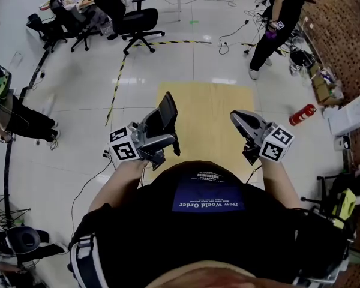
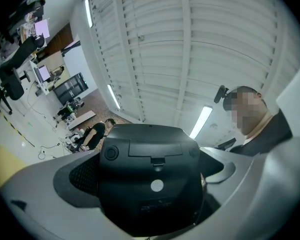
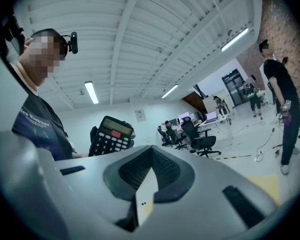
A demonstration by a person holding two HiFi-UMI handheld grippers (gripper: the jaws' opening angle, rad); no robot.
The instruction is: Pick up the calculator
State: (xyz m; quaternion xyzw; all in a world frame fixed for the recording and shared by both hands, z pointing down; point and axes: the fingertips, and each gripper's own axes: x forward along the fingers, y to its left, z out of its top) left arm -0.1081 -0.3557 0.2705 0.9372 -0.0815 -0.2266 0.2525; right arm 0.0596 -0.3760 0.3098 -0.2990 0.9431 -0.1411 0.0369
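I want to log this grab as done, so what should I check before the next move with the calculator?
1. Calculator gripped by the left tongs: ok. The jaws are shut on its lower end, with its back facing that camera.
2. Calculator off the floor: ok. It is held upright in the air over the yellow mat.
3. Right tongs free: ok. The jaws are together with nothing between them.
4. Grip firm enough to carry: cannot tell. The pictures show contact, not pressure.
5. Room ahead: ok. The mat is bare, and the standing person is well beyond it.
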